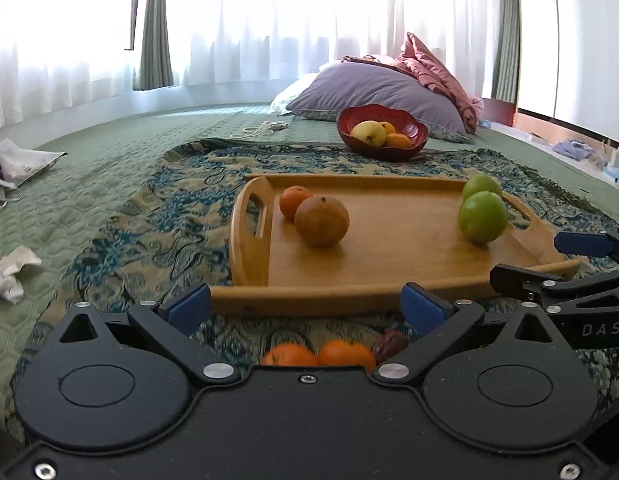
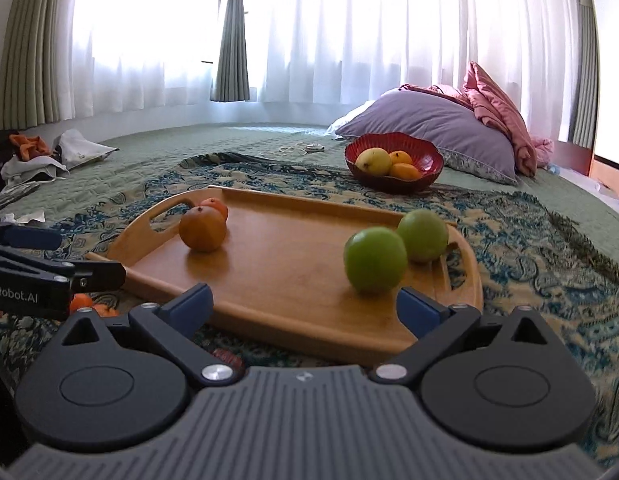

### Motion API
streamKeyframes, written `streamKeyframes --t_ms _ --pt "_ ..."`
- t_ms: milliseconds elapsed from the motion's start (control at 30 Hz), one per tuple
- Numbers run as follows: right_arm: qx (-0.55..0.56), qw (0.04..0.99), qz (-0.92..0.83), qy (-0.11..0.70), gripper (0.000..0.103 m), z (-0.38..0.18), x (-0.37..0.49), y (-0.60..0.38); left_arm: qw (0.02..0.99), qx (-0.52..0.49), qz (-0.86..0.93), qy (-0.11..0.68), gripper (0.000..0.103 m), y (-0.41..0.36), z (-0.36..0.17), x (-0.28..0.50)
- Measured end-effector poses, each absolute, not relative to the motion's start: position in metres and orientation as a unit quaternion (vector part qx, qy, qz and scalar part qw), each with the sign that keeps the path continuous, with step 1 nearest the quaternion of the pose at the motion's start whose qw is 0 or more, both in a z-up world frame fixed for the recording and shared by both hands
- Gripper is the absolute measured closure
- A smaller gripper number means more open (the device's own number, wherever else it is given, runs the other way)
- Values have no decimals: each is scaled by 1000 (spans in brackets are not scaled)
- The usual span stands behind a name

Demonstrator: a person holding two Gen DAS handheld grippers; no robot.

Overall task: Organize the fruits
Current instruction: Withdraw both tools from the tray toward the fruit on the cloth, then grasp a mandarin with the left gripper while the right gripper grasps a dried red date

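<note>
Facing hand-held gripper (image 2: 305,304): green apple (image 2: 375,260)

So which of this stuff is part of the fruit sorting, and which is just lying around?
Part of the job:
wooden tray
green apples
brown fruit
red bowl
loose oranges

Just lying about:
purple pillow
pink blanket
crumpled paper
white cable

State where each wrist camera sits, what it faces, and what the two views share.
Left wrist: low before the wooden tray's near long edge, facing the red bowl; own open left gripper shows, right gripper intruding.
Right wrist: by the tray's near right corner, close to the green apples; own open right gripper shows, left gripper intruding.
Shared: tray, apples, bowl, purple pillow.
</note>
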State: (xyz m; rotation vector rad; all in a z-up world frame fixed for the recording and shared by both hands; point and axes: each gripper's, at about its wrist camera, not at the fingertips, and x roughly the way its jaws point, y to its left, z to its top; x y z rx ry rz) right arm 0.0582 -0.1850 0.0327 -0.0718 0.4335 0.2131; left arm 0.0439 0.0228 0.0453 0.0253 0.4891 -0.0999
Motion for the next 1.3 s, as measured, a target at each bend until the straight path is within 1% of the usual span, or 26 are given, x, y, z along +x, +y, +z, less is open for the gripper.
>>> streamKeyframes --t_ms 433,533,633,700,733,800,867,967,1067,1300 --pt "-27 969 102 223 0 3 42 -170 970 29 -11 241 2 26 33 17" --pt "-26 969 104 222 0 -3 38 -166 968 28 -4 248 4 29 31 14" --pt "-23 969 105 221 0 -7 34 -164 968 23 -1 252 18 31 31 12" --pt "-21 969 107 222 0 -8 34 -163 967 20 1 254 34 32 30 10" --pt "-20 969 107 222 0 -9 33 -163 966 18 0 257 37 33 30 10" --pt "-21 969 104 221 0 -10 32 -162 965 14 -1 262 48 34 29 9" --pt "-21 970 101 221 1 -11 30 -161 964 11 -2 266 54 35 27 9" --pt "-16 971 101 217 2 -10 27 -159 964 13 -6 266 59 35 26 8" --pt "-14 971 99 216 8 -9 26 -156 964 16 -12 264 62 33 25 9" --pt "-10 970 102 220 25 -8 29 -148 964 -11 -11 267 60 36 22 17"
